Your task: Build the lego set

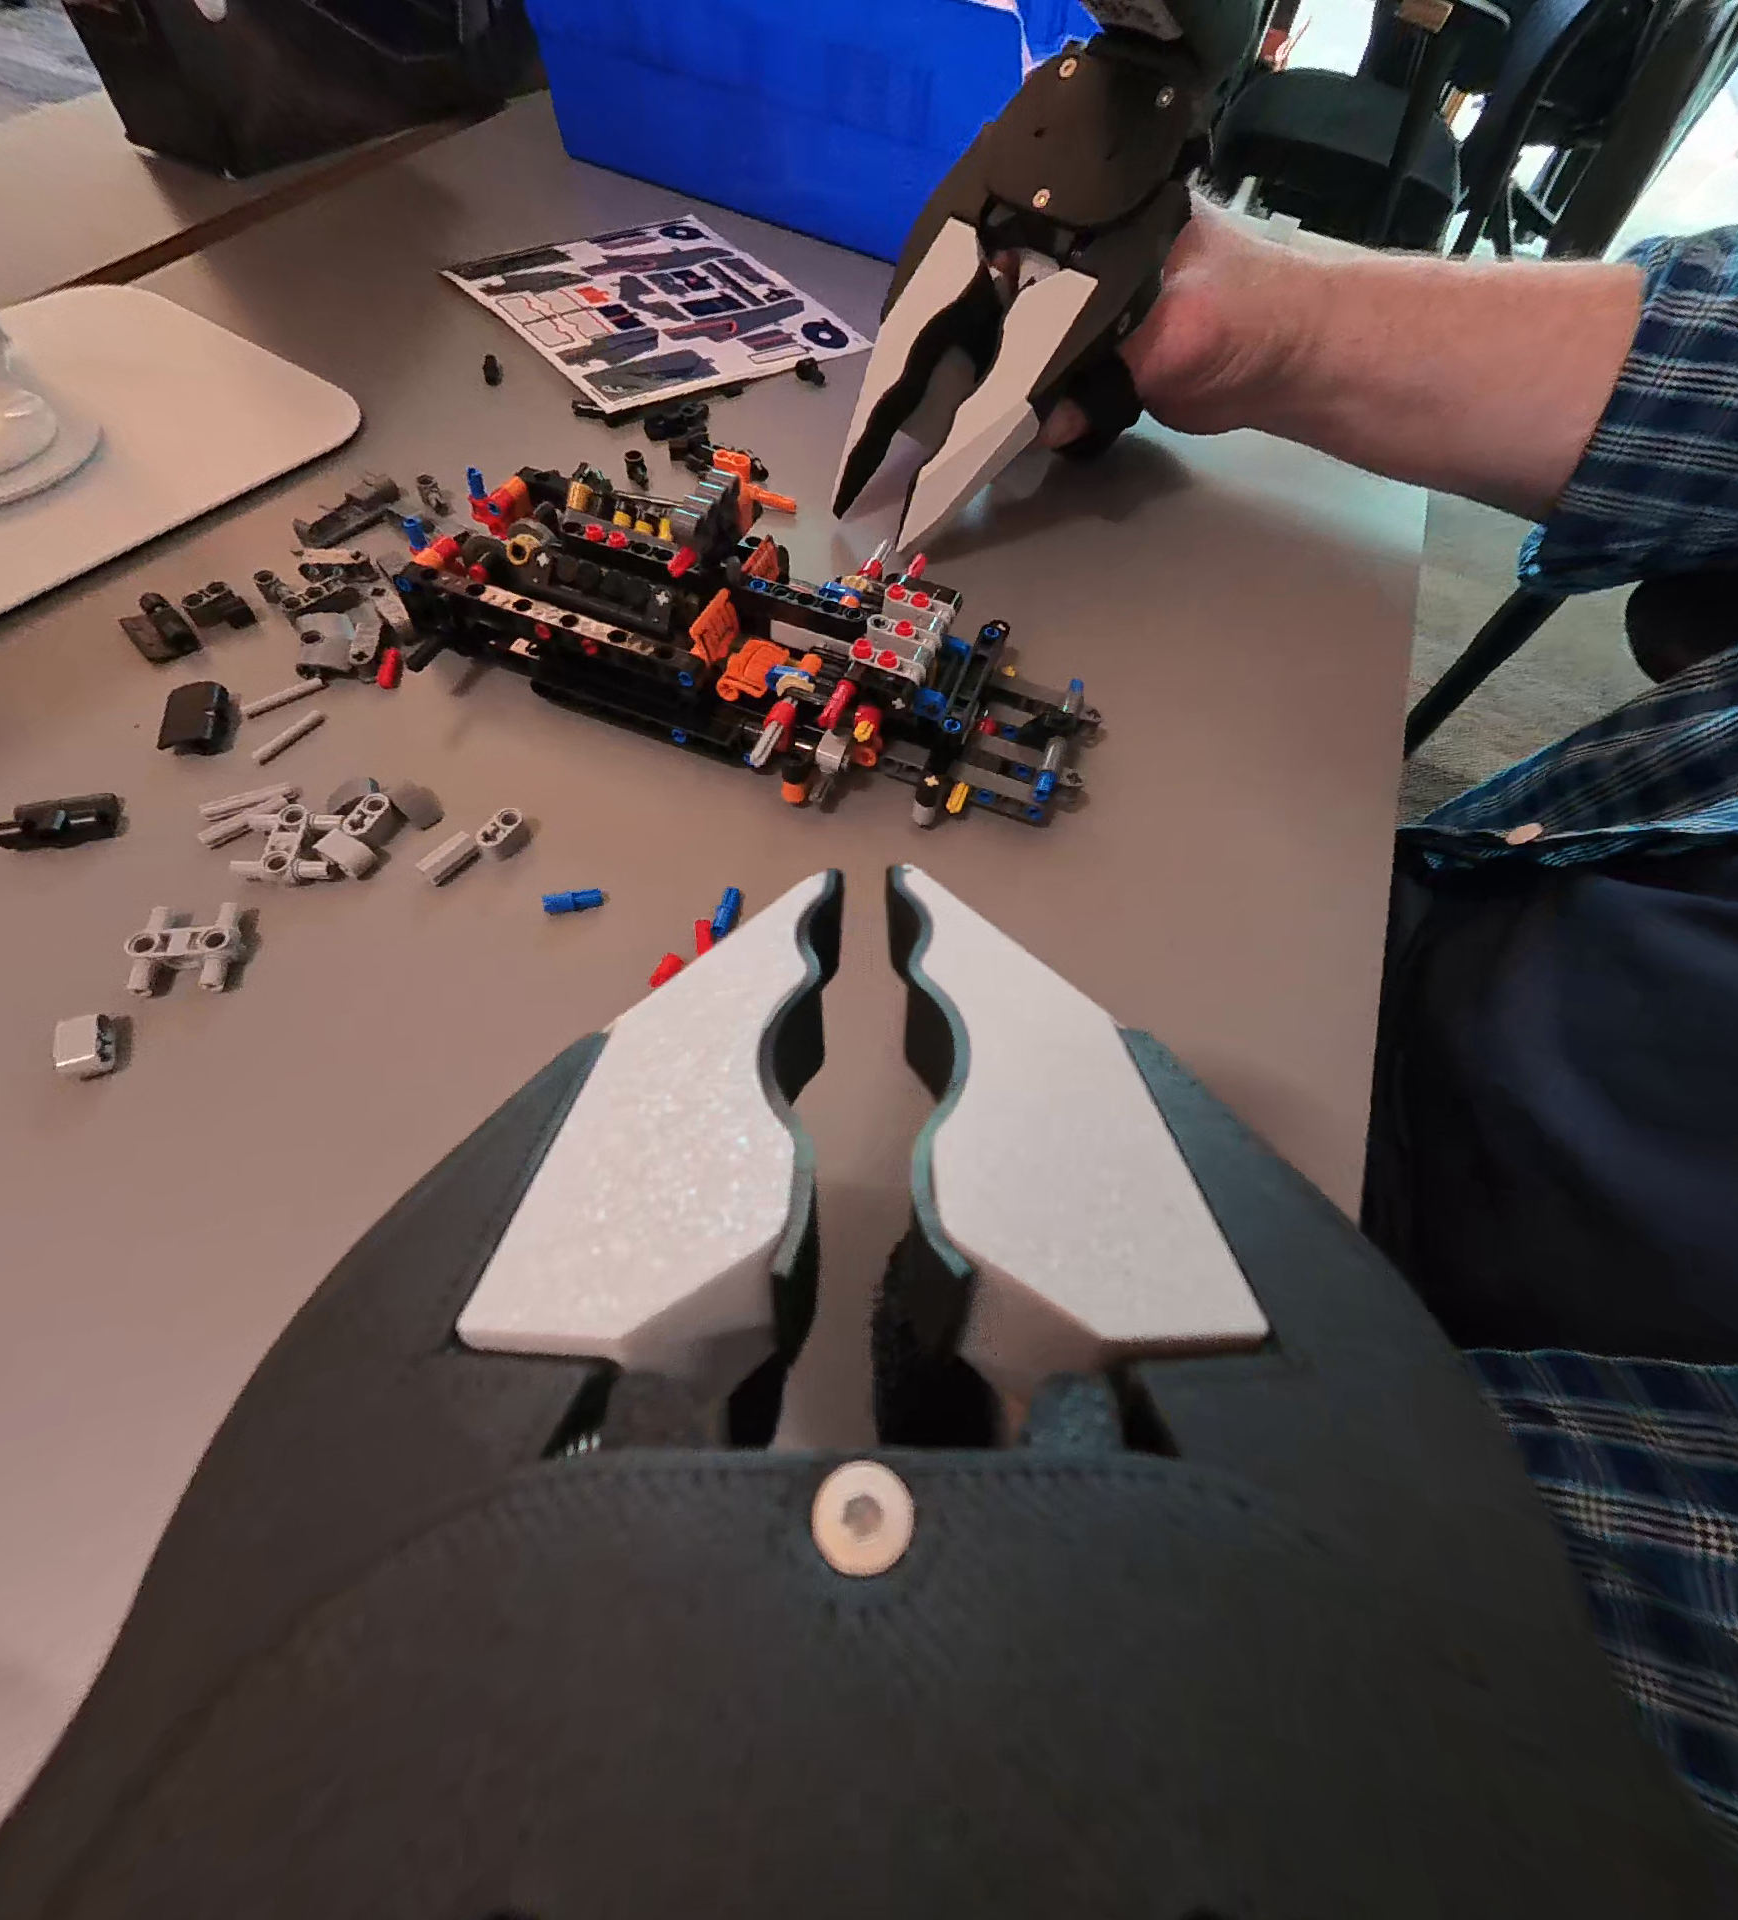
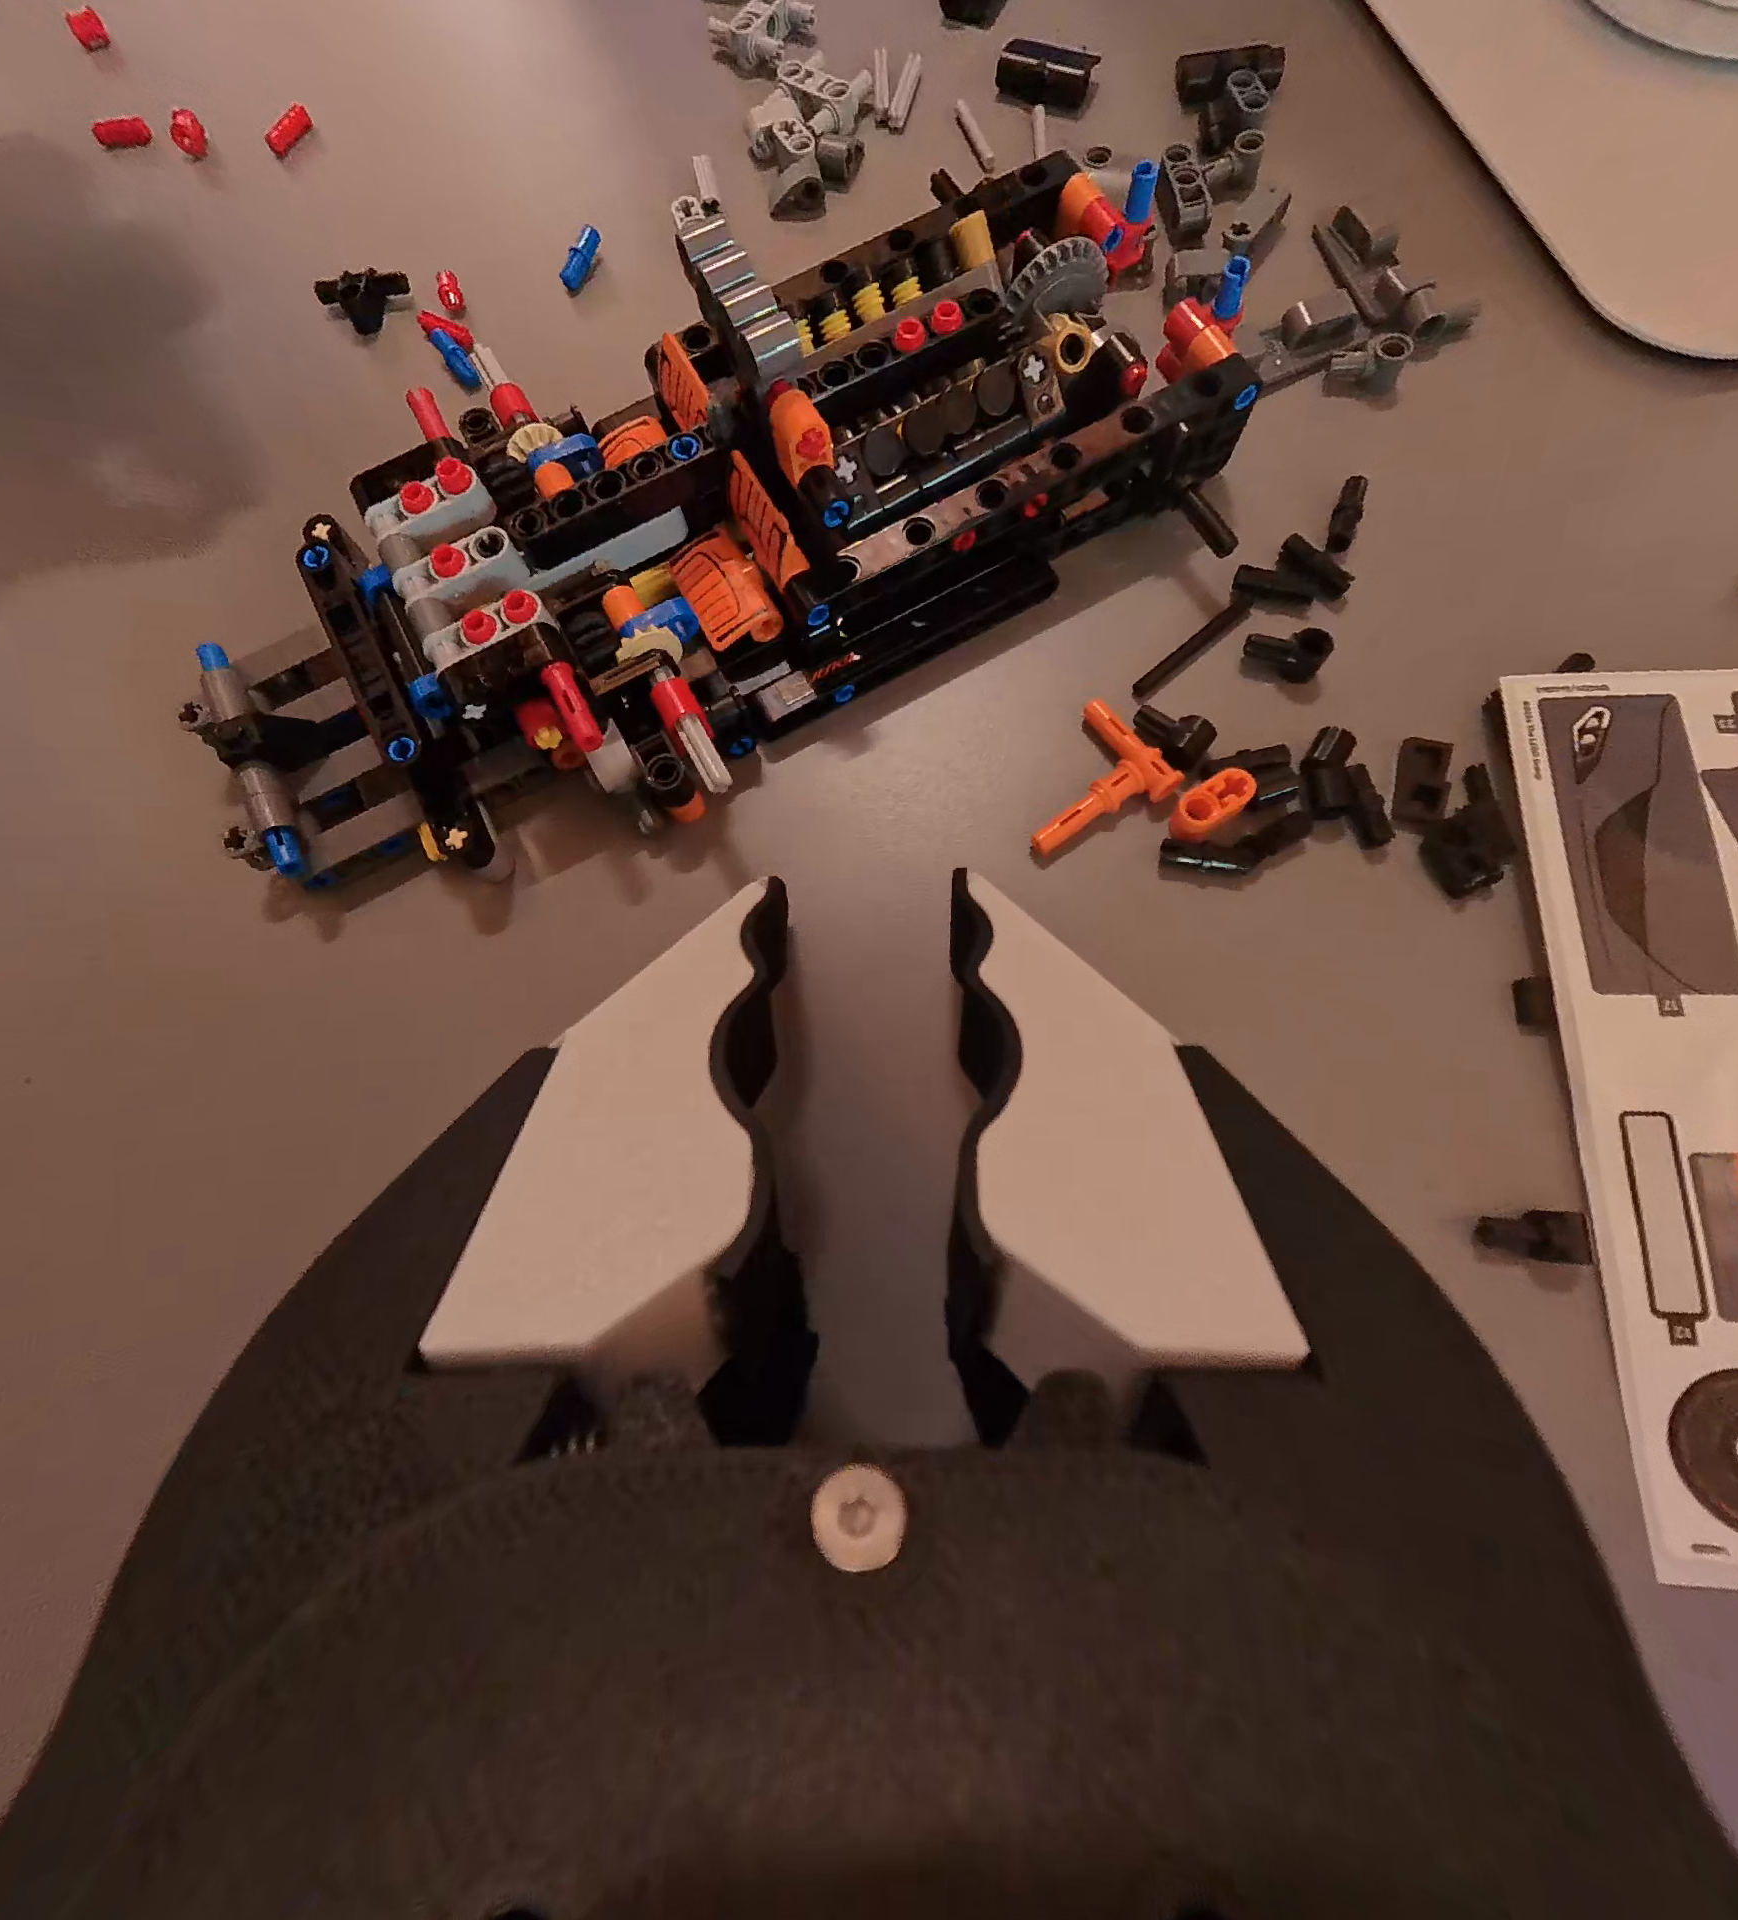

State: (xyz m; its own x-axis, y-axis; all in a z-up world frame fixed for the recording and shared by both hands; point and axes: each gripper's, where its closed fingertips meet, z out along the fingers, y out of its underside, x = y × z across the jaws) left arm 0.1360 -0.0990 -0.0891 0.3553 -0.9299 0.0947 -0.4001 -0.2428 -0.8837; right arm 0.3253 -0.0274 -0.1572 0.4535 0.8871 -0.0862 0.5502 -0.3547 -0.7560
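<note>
A partly built lego car chassis, black with orange, red, blue and grey parts, lies on the grey table; it also shows in the right wrist view. My left gripper is empty, its jaws a narrow gap apart, just short of the chassis and next to loose red and blue pins. My right gripper is open and empty above bare table beside the chassis. In the left wrist view the right gripper points down close over the red pins at the chassis's light-grey end.
Loose grey pieces and black pieces lie left of the chassis. Orange pieces and black pins lie by a sticker sheet. A blue bin, a white mat and the table edge bound the space. The grippers' ends are close to 20 centimeters from one another.
</note>
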